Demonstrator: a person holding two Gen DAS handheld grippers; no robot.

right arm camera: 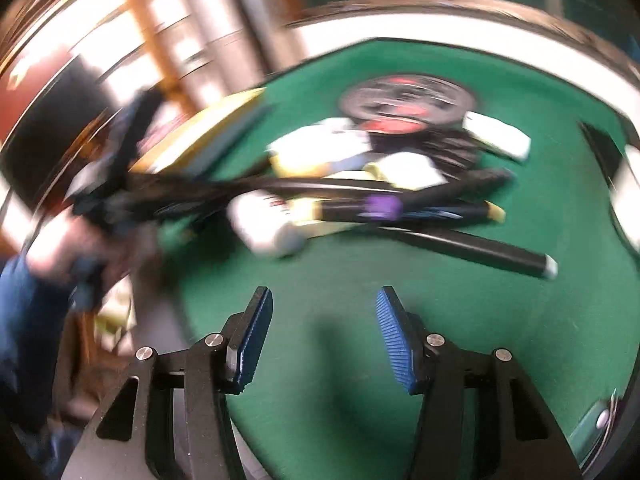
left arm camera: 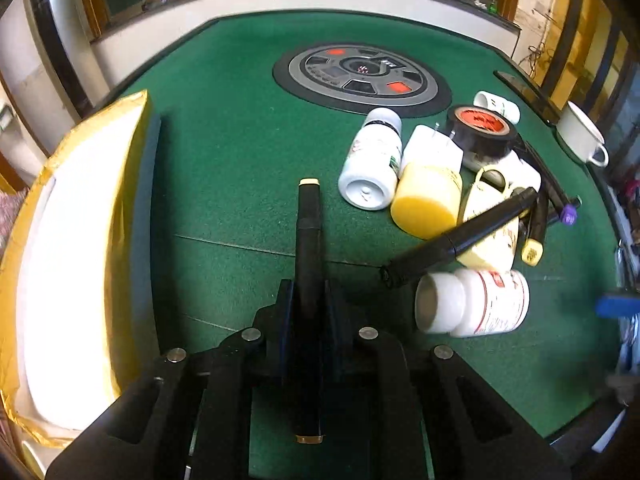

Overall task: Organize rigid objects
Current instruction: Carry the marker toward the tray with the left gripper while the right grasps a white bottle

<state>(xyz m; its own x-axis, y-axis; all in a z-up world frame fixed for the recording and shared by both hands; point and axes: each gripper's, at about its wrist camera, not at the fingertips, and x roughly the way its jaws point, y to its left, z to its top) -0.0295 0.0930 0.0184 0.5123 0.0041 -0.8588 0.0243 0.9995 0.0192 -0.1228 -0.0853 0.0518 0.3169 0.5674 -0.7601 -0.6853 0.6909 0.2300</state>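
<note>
My left gripper (left arm camera: 308, 292) is shut on a black pen with gold ends (left arm camera: 308, 224), which stands along the fingers over the green table (left arm camera: 240, 140). To its right lies a pile: a white bottle (left arm camera: 372, 160), a yellow jar (left arm camera: 426, 200), black tape (left arm camera: 480, 132), a cream mug (left arm camera: 492, 224), black markers (left arm camera: 460, 236) and a red-labelled white bottle (left arm camera: 480, 304). My right gripper (right arm camera: 324, 316) is open above bare felt, with nothing between its blue pads (right arm camera: 394, 340). The blurred pile (right arm camera: 360, 184) lies beyond it, with a black marker (right arm camera: 480, 250) nearest.
A yellow-rimmed box with a white inside (left arm camera: 80, 240) sits along the table's left side. A round control panel (left arm camera: 362, 76) is set in the table's middle. A white cup (left arm camera: 580, 132) stands near the right edge. A person's hand and blue sleeve (right arm camera: 24, 300) show at left.
</note>
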